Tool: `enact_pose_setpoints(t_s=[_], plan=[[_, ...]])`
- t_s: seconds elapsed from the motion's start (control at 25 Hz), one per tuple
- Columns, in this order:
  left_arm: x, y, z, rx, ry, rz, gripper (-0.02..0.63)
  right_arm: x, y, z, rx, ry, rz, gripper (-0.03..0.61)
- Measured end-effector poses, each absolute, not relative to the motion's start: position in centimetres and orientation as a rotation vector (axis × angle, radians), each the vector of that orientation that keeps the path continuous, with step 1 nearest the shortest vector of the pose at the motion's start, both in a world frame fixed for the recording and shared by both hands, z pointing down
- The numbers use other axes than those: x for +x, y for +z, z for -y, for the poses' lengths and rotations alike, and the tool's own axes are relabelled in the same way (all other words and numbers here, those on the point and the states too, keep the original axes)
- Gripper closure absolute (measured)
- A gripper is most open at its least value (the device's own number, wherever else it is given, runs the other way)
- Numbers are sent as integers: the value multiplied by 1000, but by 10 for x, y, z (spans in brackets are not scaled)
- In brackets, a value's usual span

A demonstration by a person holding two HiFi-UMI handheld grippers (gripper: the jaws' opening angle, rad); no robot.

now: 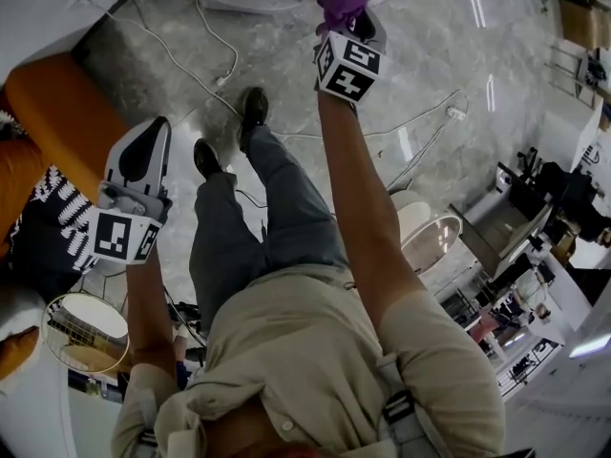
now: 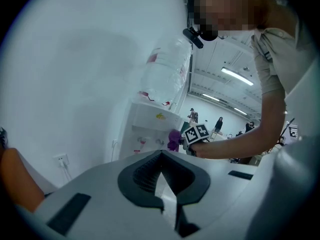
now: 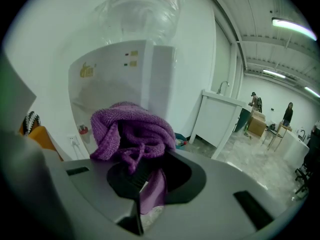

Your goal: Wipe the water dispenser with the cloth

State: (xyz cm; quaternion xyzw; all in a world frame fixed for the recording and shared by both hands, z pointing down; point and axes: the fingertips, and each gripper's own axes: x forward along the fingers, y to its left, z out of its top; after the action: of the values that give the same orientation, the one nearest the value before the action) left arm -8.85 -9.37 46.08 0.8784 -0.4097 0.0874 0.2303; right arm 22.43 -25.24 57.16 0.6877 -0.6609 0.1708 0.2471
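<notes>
The wiping looks barely begun: the cloth is up at the front of the water dispenser, level with the tap recess below the big bottle. No view settles whether it touches the white panel or hangs just in front of it.

The right tool is clamped on a fold of the cloth, and most of the purple bundle is bunched above and ahead of its jaws. I judge the next move calls for pressing that loose bundle flat against the panel and sweeping across it. The tool's hard tips need to stay off the taps, and the grip must be firm enough that the cloth does not drag free.

The right arm reaches straight out from the shoulder with the elbow nearly locked. The left arm is bent and held back at the person's side. The left tool points towards the dispenser from well apart, its jaws drawn together with nothing between them.
</notes>
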Motion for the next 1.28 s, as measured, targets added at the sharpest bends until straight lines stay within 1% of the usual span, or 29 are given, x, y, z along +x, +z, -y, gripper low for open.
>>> enact_pose_setpoints(t_s=[0.52,0.84,1.08,1.28], plan=[[-89,479,95,2404,245,1128,598,230,649,251,1761,555,1727,512],[-84,485,95,2401,238,1127,598,229,665,251,1729,601,1731,512],[-85,488,92,2399,216,1140,598,184,675,260,1645,573,1819,512],[-111,501,86,2371,208,1199,598,147,685,285,1681,580,1874,512]])
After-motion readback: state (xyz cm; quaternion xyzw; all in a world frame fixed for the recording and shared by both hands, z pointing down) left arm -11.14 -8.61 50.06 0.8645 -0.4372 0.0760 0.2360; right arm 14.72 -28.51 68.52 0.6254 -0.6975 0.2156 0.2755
